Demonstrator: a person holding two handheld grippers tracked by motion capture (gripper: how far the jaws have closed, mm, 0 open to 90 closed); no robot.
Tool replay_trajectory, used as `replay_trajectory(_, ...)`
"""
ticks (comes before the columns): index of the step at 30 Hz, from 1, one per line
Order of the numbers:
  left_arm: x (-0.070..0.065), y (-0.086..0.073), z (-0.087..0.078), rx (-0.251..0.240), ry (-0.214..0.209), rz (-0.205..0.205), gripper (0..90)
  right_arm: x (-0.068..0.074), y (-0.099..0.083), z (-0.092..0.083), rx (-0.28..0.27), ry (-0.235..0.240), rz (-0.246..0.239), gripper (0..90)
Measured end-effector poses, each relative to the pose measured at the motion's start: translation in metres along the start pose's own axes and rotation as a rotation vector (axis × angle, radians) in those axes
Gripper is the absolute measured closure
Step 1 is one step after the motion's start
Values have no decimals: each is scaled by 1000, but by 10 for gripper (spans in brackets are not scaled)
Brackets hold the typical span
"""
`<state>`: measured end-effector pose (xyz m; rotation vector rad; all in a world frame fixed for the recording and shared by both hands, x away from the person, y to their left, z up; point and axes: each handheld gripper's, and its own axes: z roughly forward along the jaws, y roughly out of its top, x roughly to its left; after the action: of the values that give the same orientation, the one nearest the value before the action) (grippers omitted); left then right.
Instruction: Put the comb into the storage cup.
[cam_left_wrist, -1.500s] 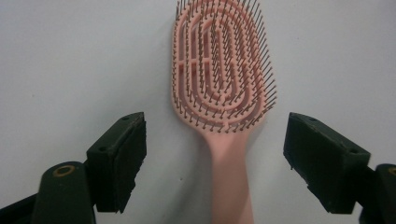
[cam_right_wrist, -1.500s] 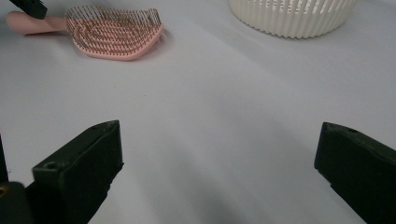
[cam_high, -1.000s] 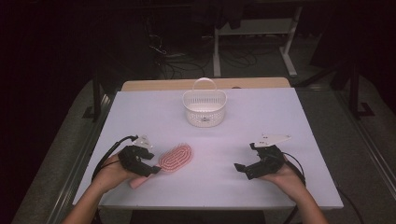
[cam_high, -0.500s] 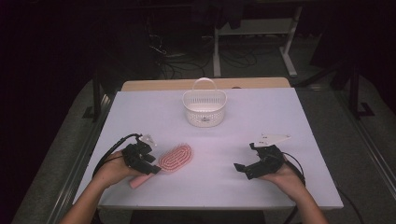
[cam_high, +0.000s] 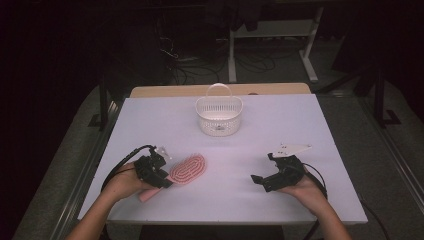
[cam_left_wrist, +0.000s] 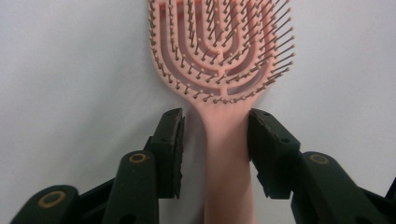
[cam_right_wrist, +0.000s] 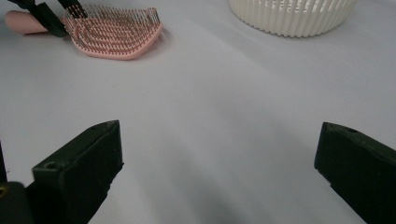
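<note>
A pink hairbrush (cam_high: 187, 169) lies bristles up on the white table (cam_high: 300, 120), at the front left. My left gripper (cam_high: 161, 181) is open, with one jaw on each side of the brush handle (cam_left_wrist: 226, 158). In the left gripper view (cam_left_wrist: 215, 126) the right jaw touches the handle's edge and a small gap remains at the left jaw. My right gripper (cam_high: 262, 169) rests at the front right, open wide, with nothing between its jaws (cam_right_wrist: 219, 140). The right gripper view looks across the table at the hairbrush (cam_right_wrist: 116, 35) and the left gripper's jaw tips.
A white slatted basket (cam_high: 219, 116) with an upright handle stands at the back middle of the table; its lower wall (cam_right_wrist: 292, 16) shows in the right gripper view. Bare tabletop lies between the two grippers. The room beyond the table is dark.
My left gripper has edged a little to the right, closer onto the brush handle. The right gripper and the basket have stayed still.
</note>
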<state>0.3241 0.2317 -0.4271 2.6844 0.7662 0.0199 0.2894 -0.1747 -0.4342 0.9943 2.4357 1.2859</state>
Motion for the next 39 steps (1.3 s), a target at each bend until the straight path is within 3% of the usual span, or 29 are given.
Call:
replay_trajectory(18, -3, 3, 5, 38, 7, 10, 640, 0, 0, 0, 1, 0, -1, 6)
replay_trajectory(26, -7, 9, 7, 81, 49, 27, 666, 0, 0, 0, 2, 0, -1, 6)
replay_trajectory(39, -7, 12, 8, 104, 55, 18, 693, 0, 0, 1, 3, 0, -1, 6)
